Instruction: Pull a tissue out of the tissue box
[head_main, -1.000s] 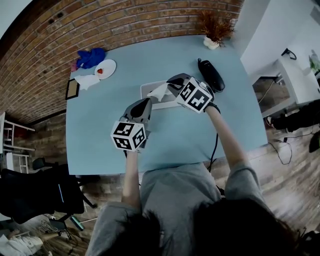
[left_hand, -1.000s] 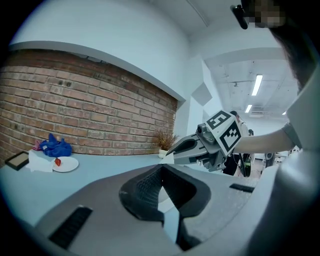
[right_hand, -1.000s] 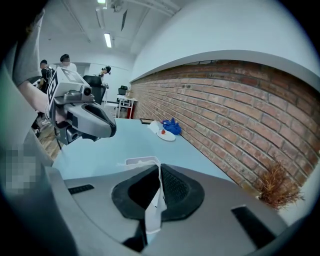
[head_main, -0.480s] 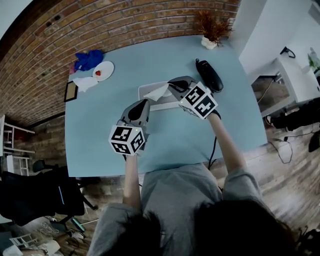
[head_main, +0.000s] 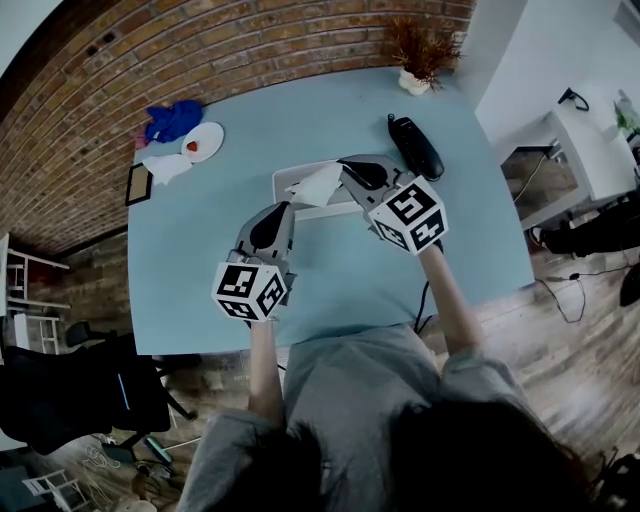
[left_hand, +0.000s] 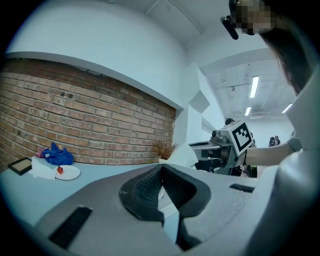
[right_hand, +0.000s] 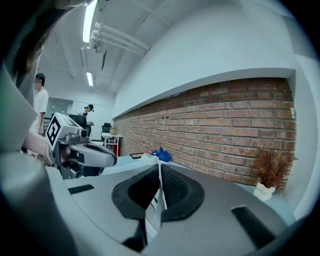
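Soft paper tissue (head_main: 318, 185), rough brick wall (head_main: 150, 60)

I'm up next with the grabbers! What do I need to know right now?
Right gripper: shut on the tissue, over the tissue box.
Left gripper: shut, empty, tips by the box's near left corner.
Box sits mid table.
Done: tissue pinched and raised, apparently not free yet.
Left: pull it up until it comes clear of the box.
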